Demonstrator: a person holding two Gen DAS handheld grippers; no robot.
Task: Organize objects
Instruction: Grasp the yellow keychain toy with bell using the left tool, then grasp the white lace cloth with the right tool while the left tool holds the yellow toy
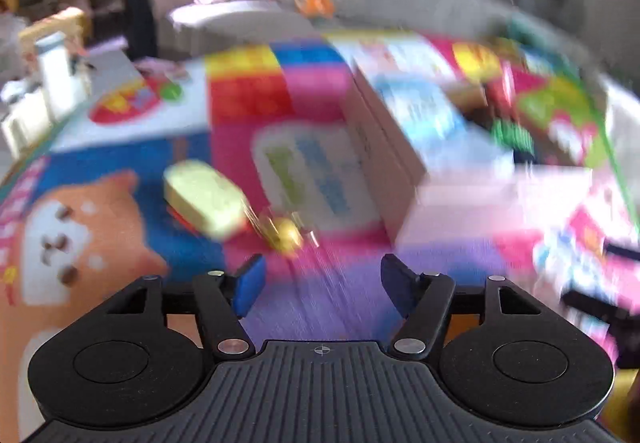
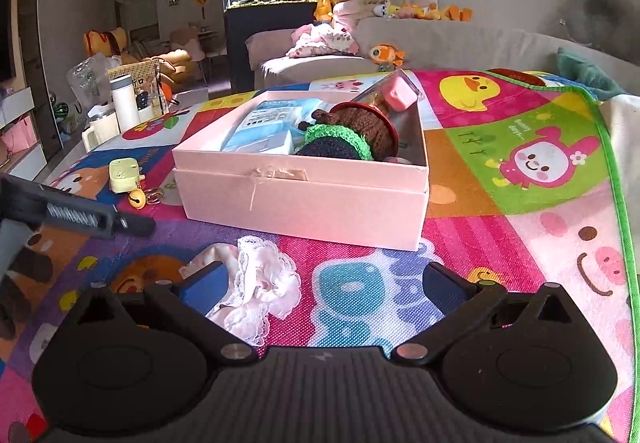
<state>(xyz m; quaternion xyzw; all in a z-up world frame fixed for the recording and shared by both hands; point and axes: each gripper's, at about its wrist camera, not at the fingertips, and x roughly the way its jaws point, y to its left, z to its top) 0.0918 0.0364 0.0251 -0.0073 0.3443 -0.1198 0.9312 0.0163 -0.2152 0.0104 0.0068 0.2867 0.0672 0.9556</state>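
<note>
On a bright cartoon play mat (image 2: 520,147), one pink box (image 2: 304,199) sits open, packed with a blue-and-white packet (image 2: 260,127), a brown knitted piece with a green crocheted rim (image 2: 352,135) and a clear tube with a pink cap (image 2: 396,91). Just in front of the box lies one frilly pink-and-white cloth (image 2: 256,283), directly ahead of the right gripper (image 2: 320,283), whose jaws stand wide with nothing in them. To the box's left rest one pale yellow case (image 2: 124,175) and one gold bell (image 2: 137,198), touching or nearly so. The left gripper (image 1: 322,285), also spread wide and empty, hovers near that pair in a motion-blurred view. A white flask (image 2: 124,105) and a grey sofa (image 2: 440,43) stand beyond the mat.
</note>
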